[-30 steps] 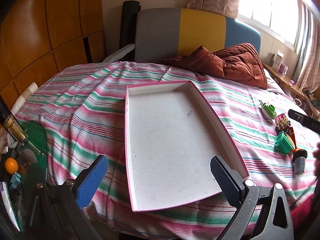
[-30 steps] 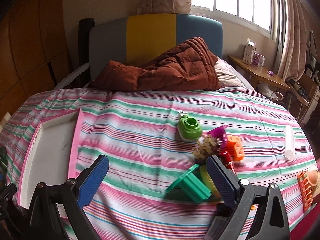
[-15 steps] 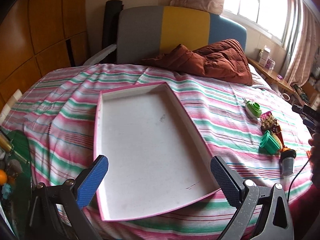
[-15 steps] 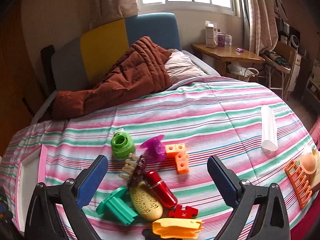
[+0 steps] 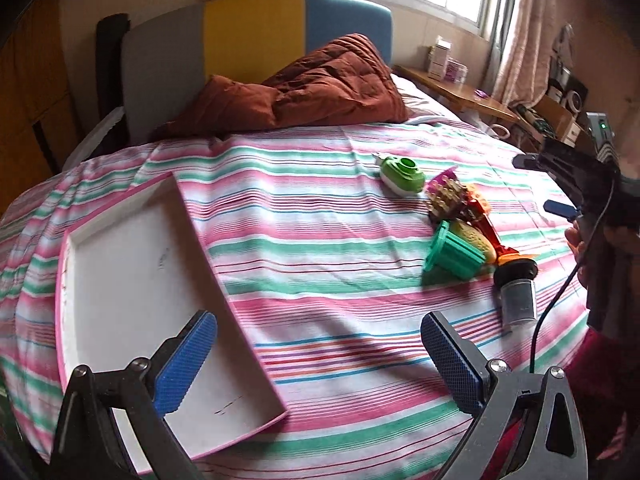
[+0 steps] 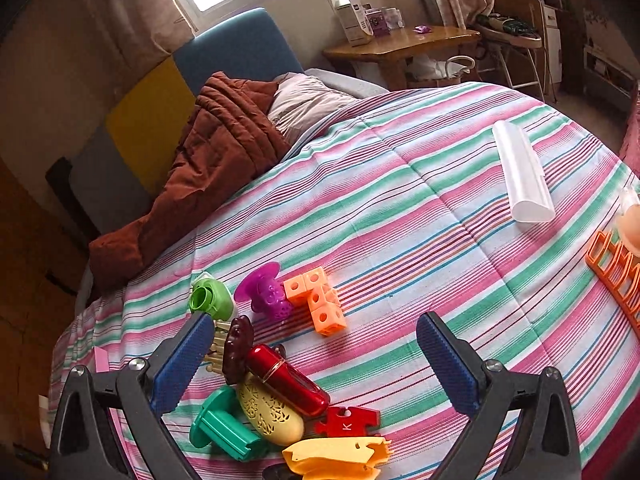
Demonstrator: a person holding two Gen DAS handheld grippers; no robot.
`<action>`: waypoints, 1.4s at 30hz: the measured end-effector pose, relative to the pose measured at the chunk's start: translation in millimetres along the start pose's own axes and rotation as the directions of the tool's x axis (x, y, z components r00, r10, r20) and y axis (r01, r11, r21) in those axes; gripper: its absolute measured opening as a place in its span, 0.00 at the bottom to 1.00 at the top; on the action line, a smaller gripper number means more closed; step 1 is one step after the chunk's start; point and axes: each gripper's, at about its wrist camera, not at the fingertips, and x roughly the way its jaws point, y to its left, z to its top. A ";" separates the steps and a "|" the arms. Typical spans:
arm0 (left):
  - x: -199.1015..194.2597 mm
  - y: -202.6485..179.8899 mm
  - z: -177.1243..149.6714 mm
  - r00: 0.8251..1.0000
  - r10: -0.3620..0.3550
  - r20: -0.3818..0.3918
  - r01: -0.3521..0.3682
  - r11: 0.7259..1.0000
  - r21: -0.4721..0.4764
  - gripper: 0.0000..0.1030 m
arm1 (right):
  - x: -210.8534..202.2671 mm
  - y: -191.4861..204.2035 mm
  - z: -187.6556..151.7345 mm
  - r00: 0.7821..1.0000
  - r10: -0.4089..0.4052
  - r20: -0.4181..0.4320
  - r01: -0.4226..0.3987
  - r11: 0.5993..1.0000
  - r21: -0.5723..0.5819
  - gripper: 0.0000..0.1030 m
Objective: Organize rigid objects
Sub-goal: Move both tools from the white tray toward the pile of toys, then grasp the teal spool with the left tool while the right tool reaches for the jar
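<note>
Left wrist view: swung right over the last second, off the pink-rimmed tray (image 5: pixel 120 264) and toward the toy pile. Tray now shoved to the left of frame, empty, flat on the striped bedspread (image 5: pixel 320 208), well apart from the toys. Left gripper (image 5: pixel 316 336) spread wide, nothing between the pads, hovering over the bed's near edge between tray and pile.

Right wrist view: rolled and turned right too, now low over the pile. Right gripper (image 6: pixel 314 336) gaping just as wide, empty. Red capsule (image 6: pixel 286 380) and yellow perforated pod (image 6: pixel 270 412) just inside its left finger, orange cube block (image 6: pixel 320 300) and purple piece (image 6: pixel 264 288) just ahead.

Meaning for the job, at a guess: nothing sorted yet, both tools lined up on the toys, first pick close, probably on the right side, then a long carry across to the tray.

Hard to read:
- Teal flanged piece (image 6: pixel 224 424) partly behind the left finger.
- Yellow flat piece (image 6: pixel 340 458) cut by the bottom edge, with something dark under it, not identifiable.
- Orange rack (image 6: pixel 616 272) clipped at the right edge.
- Tray's near corner hidden behind the left gripper's finger.
- Over in the left wrist view, only a dark body and one blue pad of the right tool, with a hand (image 5: pixel 580 240) behind it.
</note>
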 end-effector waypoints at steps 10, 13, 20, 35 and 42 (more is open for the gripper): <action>52.1 -75.5 33.4 0.991 -0.116 -0.061 0.127 0.966 0.226 1.00 | -0.8 -0.7 0.4 0.999 0.041 -0.015 -0.041 0.999 0.010 1.00; 69.4 -94.1 39.3 0.987 -0.132 -0.091 0.152 0.949 0.278 1.00 | 0.2 -1.4 0.4 0.998 0.051 -0.023 -0.051 0.999 0.016 1.00; 106.6 -121.0 48.9 0.977 -0.147 -0.153 0.193 0.916 0.353 1.00 | 2.1 -4.9 1.9 0.998 0.061 -0.029 -0.060 0.998 0.034 1.00; 118.2 -102.7 25.9 0.965 -0.209 -0.161 0.247 0.929 0.274 0.57 | 7.6 -4.4 2.6 0.998 0.043 -0.055 -0.042 0.999 0.019 1.00; 83.0 -77.9 -13.5 0.982 -0.149 -0.114 0.171 0.960 0.221 0.57 | 12.1 -5.8 -0.2 0.996 0.003 -0.084 -0.002 1.000 0.013 0.98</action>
